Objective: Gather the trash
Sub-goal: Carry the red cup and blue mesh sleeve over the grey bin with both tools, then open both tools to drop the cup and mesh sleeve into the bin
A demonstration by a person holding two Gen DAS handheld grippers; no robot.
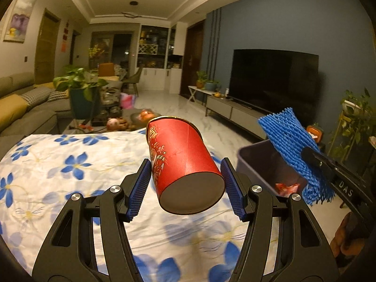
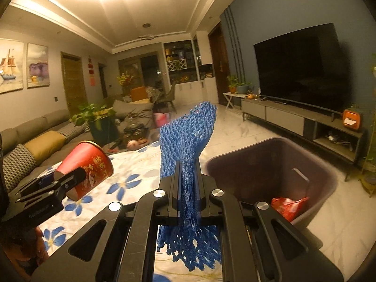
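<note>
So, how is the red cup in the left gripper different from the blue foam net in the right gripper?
The red cup is a stiff, smooth cone with gold print; the blue foam net is soft open mesh. The left gripper stands wide around the cup's base, while the right gripper squeezes the net nearly flat. The cup is over the flowered cloth; the net is nearer the bin. Both are held up off the cloth.

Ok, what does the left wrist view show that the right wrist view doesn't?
Only the left wrist view shows the red cup's flat base, between the left gripper's blue pads.

Only the right wrist view shows the right gripper shut on the blue foam net head-on, plus most of the bin's interior.

Both show cup, net, bin, red wrapper inside, and flowered cloth.
</note>
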